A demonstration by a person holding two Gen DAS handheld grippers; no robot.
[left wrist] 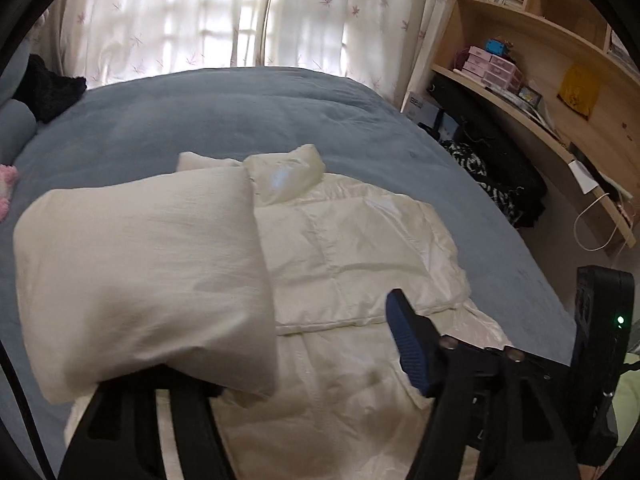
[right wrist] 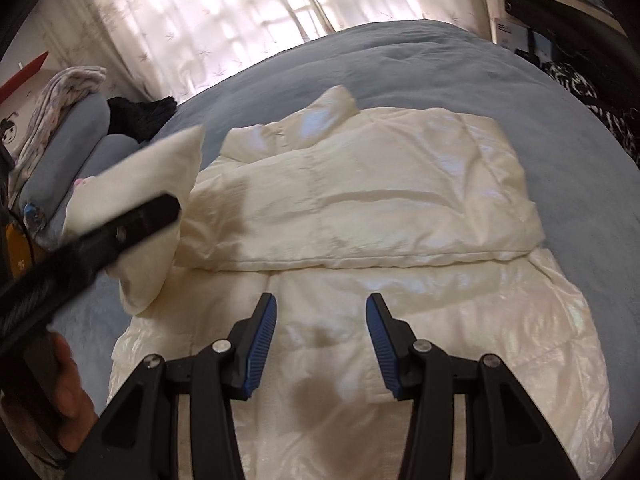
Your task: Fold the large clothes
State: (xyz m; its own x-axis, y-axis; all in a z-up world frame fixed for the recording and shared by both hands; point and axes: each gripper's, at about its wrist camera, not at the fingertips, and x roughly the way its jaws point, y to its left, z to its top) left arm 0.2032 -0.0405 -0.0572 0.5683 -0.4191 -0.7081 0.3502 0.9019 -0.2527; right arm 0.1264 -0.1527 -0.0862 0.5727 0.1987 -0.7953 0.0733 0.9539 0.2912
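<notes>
On the blue bed (right wrist: 460, 64), the cream quilted puffer jacket (right wrist: 360, 200) has one sleeve folded across; left tongs (right wrist: 160, 208) clamp the other sleeve (left wrist: 140, 264) (lifted, unfolded). Right tongs (right wrist: 320, 344) hover apart.

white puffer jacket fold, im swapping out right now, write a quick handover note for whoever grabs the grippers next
Left gripper: carrying the jacket's left sleeve, lifted over the body; its jaw state is hidden by the fabric.
Right gripper: open, empty, hovering above the lower hem area.
Glossy cream-white quilted puffer jacket lies flat on the blue-grey bedspread, collar toward the curtains.
Done: right sleeve already folded across the chest.
Left: lay the left sleeve across, then probably fold the hem up.
</notes>
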